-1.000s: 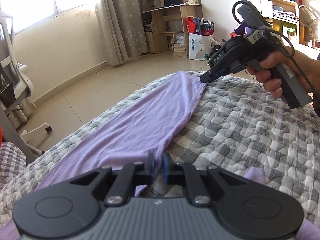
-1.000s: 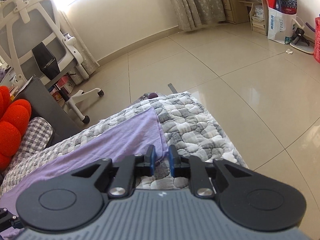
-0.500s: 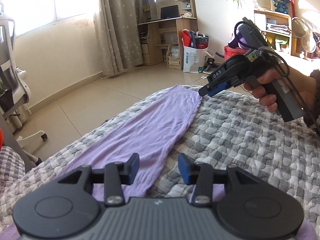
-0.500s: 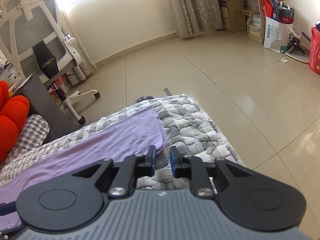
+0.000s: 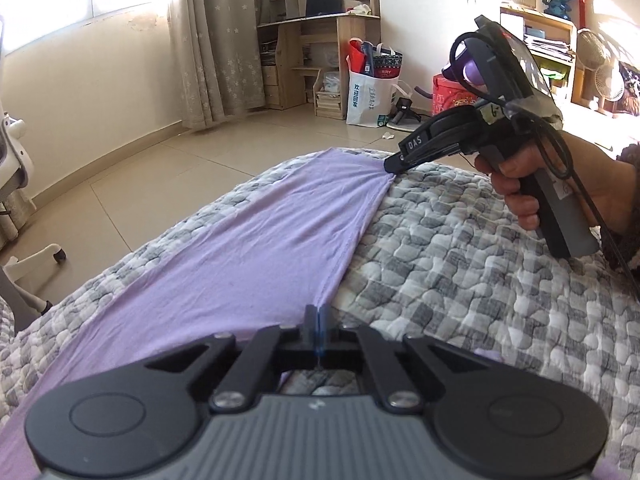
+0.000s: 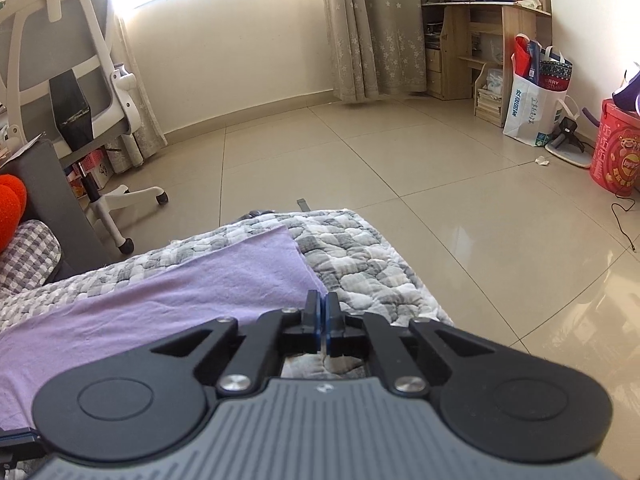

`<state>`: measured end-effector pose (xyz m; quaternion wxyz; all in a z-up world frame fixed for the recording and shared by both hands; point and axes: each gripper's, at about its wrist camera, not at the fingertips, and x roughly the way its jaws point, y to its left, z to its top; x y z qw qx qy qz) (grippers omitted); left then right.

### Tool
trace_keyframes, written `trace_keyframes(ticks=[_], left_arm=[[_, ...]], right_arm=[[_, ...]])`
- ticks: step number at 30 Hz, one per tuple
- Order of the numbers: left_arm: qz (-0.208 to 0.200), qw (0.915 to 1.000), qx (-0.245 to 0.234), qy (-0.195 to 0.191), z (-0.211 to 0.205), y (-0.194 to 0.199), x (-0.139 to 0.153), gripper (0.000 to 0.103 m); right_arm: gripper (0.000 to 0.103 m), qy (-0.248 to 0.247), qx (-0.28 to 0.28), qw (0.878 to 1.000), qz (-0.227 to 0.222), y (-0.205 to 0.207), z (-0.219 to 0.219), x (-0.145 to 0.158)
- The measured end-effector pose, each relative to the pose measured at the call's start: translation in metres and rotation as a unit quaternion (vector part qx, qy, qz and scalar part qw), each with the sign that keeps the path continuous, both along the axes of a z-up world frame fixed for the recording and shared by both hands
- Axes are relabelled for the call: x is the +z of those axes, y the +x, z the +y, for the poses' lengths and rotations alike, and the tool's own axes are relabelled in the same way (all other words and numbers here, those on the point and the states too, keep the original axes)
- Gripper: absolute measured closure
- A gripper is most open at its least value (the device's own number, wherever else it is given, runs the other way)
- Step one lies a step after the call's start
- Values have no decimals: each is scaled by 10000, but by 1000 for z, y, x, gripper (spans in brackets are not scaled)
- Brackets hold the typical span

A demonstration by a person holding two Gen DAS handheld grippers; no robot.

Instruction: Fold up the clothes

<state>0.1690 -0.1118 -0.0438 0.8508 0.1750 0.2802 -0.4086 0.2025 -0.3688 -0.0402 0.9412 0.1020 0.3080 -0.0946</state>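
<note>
A lilac garment (image 5: 256,248) lies stretched along the edge of a grey checked quilt (image 5: 460,280). My left gripper (image 5: 317,314) is shut on the garment's near edge. My right gripper (image 5: 390,167) is seen in the left wrist view pinching the garment's far corner, where the cloth gathers into creases. In the right wrist view the right gripper (image 6: 321,305) is shut on the corner of the lilac garment (image 6: 192,300), near the end of the quilt (image 6: 360,256).
Tiled floor (image 6: 400,168) drops away past the quilt's edge. A white office chair (image 6: 72,80) stands at the left, a wooden desk (image 5: 320,52) and shopping bags (image 5: 370,88) at the far wall. A red cushion (image 6: 12,204) lies at the left.
My left gripper opened half a second ago and has now shut on the garment's near edge. My right gripper closed tighter on the far corner; the cloth is pulled taut.
</note>
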Motion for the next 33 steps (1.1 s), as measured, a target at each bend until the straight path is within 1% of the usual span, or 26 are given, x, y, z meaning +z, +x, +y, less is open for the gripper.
trace_keyframes(ticks=[2,3,4,5,6,7,8,9,10,13,16,20,22,25,27,30,33], left_arm=[[176,9998,9,-112,4,0,4,100],[221,9996,9,-150,7,-3,7,95],[252,9995,7,-181,10,-6,10,80],[234,9996,60,-170,14,-10,12,70],[201,9996,129,-147,17,-14,15,54],[179,9996,178,-115,21,-18,17,50],[173,9995,238,-65,25,-21,18,49],[179,9993,338,-16,31,-24,19,48],[202,9987,457,20,36,-25,20,46],[265,9967,767,63,56,-21,17,46],[227,9948,986,104,72,-18,15,46],[254,9940,1057,80,89,-20,11,46],[332,9936,1079,84,95,-22,7,46],[481,9924,1128,-40,107,-31,3,45],[528,9920,1138,-108,114,-38,2,43],[525,9914,1187,-167,124,-53,4,42],[480,9903,1272,-292,133,-69,8,40]], right_arm=[[99,-107,8,9999,-1,0,5,1],[98,-138,-3,9999,-17,-1,7,3],[90,-141,-14,9999,-35,-2,8,5],[90,-140,-16,9999,-49,-3,9,7],[89,-139,-17,9999,-63,-4,9,8],[85,-127,-19,9999,-79,-6,10,10],[81,-105,-20,9999,-98,-8,10,12],[68,-99,-16,9999,-133,-11,11,14],[62,-117,21,9998,-168,-14,13,15],[62,-175,236,9993,-211,-20,23,17],[62,-145,618,9978,-184,-22,39,16],[62,-299,1205,9919,-275,-24,68,15],[62,-381,1511,9873,-297,-25,82,13],[61,-562,1813,9816,-216,-27,95,5],[61,-703,1859,9800,-137,-32,97,0],[56,-835,1813,9798,-90,-43,95,-2],[56,-703,1740,9822,-64,-58,88,2]])
